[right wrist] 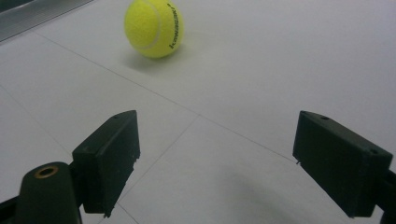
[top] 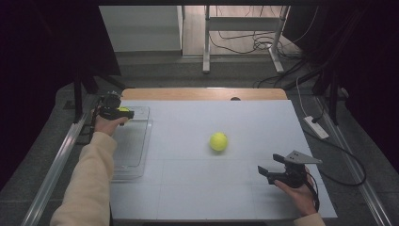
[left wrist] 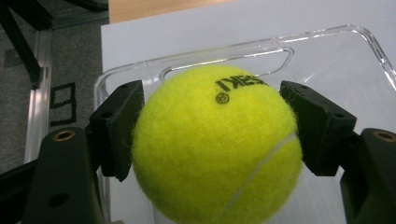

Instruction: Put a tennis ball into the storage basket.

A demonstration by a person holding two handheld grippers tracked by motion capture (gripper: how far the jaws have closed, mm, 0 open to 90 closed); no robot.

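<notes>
My left gripper point(top: 126, 113) is shut on a yellow tennis ball point(left wrist: 215, 144), held just above the far end of a clear plastic tray point(top: 133, 146) at the table's left. In the left gripper view the ball sits squeezed between both black jaws, with the tray's rim point(left wrist: 243, 49) behind it. A second yellow tennis ball point(top: 219, 141) lies loose near the middle of the white table. My right gripper point(top: 264, 173) stands open near the front right, its jaws wide apart, aimed toward that ball point(right wrist: 154, 27), which lies well ahead of it.
The white table top point(top: 197, 188) ends in a wooden strip point(top: 202, 93) at the far edge. A metal rail point(top: 56, 160) runs along the left side. Cables and a power strip point(top: 316, 127) lie on the floor to the right.
</notes>
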